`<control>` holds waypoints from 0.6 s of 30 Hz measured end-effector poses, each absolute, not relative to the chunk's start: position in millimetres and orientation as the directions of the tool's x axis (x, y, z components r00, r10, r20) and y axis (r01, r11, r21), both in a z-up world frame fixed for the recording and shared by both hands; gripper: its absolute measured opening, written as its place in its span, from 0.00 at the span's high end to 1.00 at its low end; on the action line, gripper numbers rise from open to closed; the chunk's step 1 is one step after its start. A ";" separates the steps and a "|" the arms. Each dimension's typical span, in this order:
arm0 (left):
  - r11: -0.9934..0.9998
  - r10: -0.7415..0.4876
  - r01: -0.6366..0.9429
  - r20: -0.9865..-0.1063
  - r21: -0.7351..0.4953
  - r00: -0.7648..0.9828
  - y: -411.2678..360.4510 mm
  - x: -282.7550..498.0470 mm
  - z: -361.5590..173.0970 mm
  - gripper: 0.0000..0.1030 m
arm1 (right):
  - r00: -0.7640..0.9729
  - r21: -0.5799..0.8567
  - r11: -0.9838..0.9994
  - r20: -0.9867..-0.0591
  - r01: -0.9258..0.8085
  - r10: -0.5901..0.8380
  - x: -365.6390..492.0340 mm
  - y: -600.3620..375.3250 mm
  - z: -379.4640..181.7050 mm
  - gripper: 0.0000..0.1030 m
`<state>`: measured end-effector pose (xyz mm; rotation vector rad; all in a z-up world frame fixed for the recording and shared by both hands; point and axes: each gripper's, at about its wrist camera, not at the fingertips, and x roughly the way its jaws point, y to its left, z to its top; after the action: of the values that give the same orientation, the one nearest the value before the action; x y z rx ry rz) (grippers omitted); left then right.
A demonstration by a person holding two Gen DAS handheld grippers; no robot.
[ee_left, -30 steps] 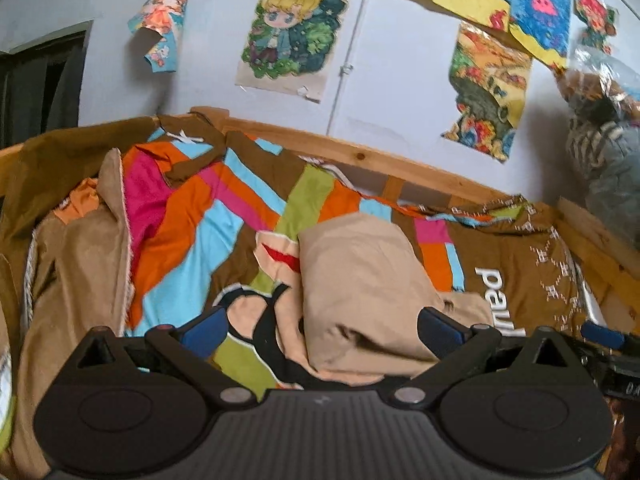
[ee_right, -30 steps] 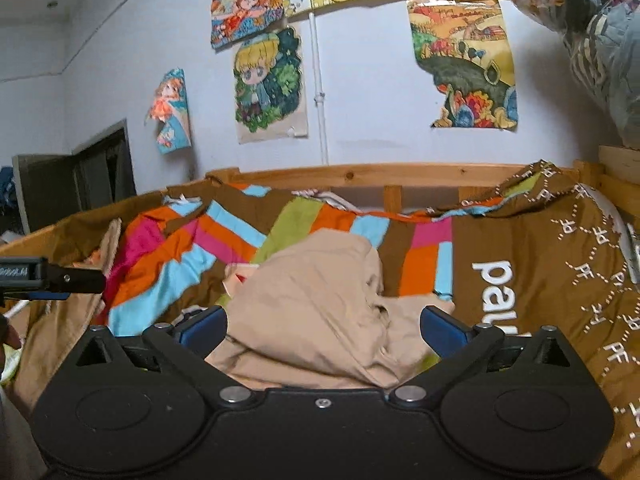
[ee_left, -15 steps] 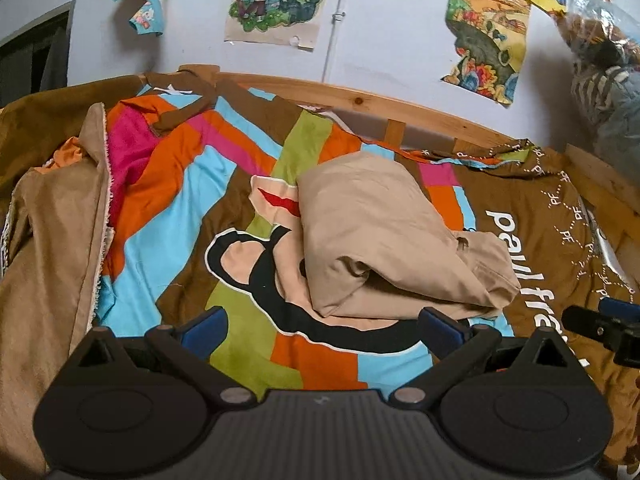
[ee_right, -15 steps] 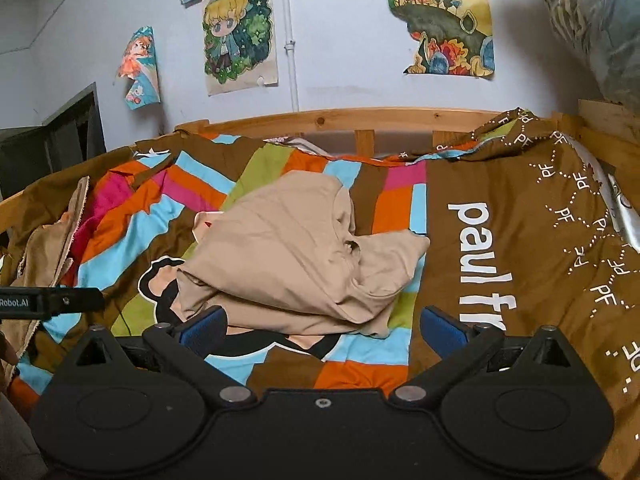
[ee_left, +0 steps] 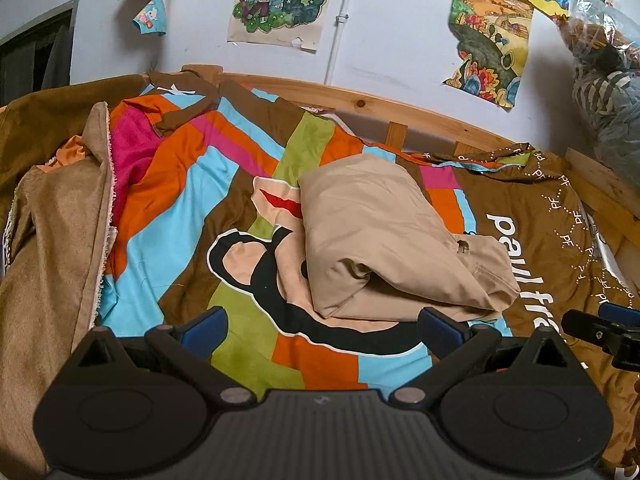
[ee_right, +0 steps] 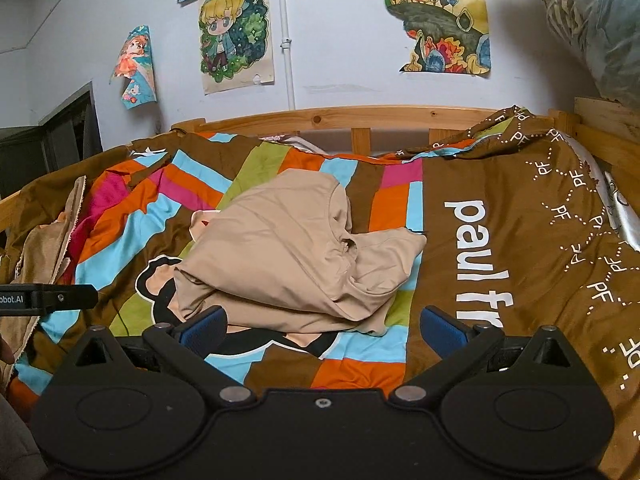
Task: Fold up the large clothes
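The beige garment (ee_left: 384, 240) lies loosely bundled on the bed (ee_right: 500, 240), its fold looking unfinished. The left gripper (ee_left: 322, 326) and the right gripper (ee_right: 322, 324) hover wide open, holding nothing.

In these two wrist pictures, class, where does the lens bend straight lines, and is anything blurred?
Left wrist view: wooden bed rail bows strongly, corners go black; beige garment is sharp. Right wrist view: rail arches gently, "paul" lettering crisp, lighting soft and even.

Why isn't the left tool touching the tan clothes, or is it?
Apart. The left wrist view shows the open left tool short of the tan clothes, with colourful bedspread between.
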<state>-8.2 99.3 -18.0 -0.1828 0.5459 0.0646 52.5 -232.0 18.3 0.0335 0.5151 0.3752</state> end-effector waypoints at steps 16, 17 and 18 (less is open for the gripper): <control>0.982 0.013 -0.110 -0.522 -0.155 0.853 99.0 -8.2 -18.1 0.01 | 0.802 0.126 0.931 -0.476 -0.342 0.359 53.2 -233.5 18.2 0.01; 0.982 0.013 -0.110 -0.522 -0.155 0.853 99.1 -8.2 -18.1 0.01 | 0.803 0.126 0.931 -0.476 -0.343 0.359 53.2 -233.5 18.2 0.01; 0.982 0.013 -0.110 -0.522 -0.155 0.853 99.1 -8.2 -18.1 0.01 | 0.803 0.126 0.931 -0.476 -0.342 0.359 53.2 -233.4 18.3 0.01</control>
<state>-8.2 99.1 -18.1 -0.1822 0.5460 0.0653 53.2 -233.4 18.3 0.0340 0.5169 0.3760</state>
